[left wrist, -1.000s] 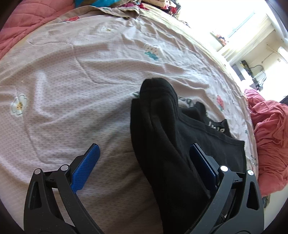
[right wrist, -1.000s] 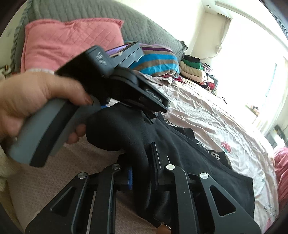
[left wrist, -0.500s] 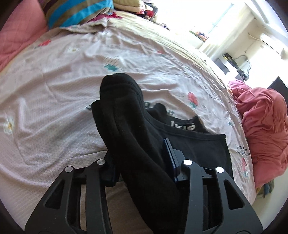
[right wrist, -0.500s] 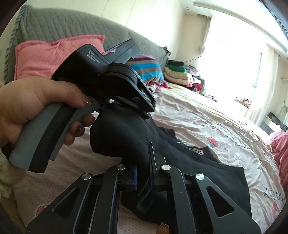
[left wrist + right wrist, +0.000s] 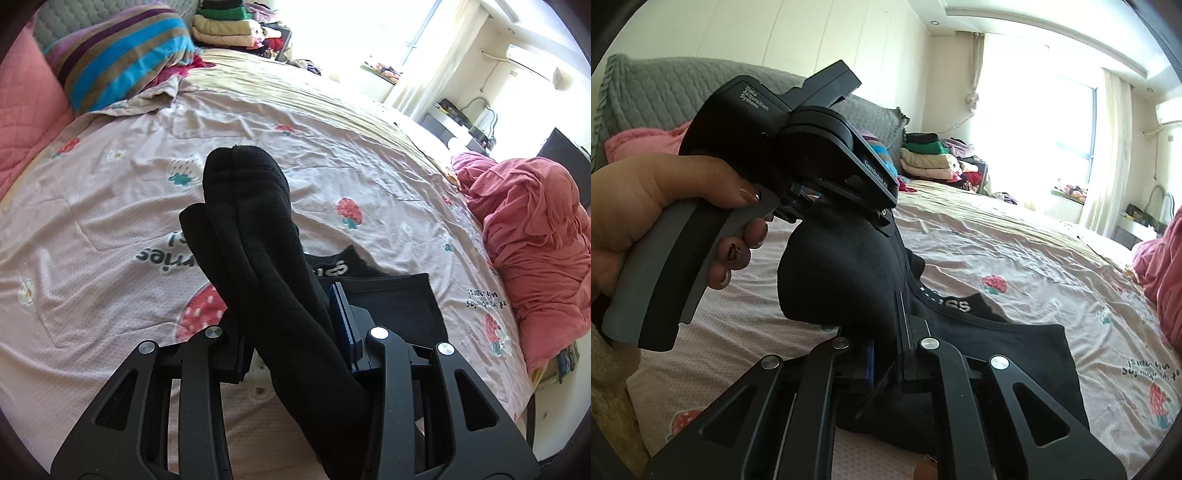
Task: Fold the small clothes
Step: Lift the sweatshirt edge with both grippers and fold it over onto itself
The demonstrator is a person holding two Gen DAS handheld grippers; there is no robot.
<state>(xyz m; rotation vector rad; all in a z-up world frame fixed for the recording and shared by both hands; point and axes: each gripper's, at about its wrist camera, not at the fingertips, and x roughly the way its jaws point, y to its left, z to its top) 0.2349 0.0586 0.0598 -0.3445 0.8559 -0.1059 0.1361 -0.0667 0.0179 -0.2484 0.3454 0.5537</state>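
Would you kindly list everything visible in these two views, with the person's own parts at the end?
socks: a stacked pair, black, held up over the bed in both tongs
underwear: one, black with white waistband lettering, flat on the bedsheet
bedsheet: one, pinkish with strawberry print, covering the bed
striped pillow: one, blue, brown and purple, at the bed's head
pink pillow: one, far left
folded clothes: one stack, green and cream, beyond the pillows
red blanket: one, bunched at the bed's right edge
left tongs: black, blue pads, shut on socks
right tongs: black, shut on socks
left hand: one, gripping the left tongs' grey handle
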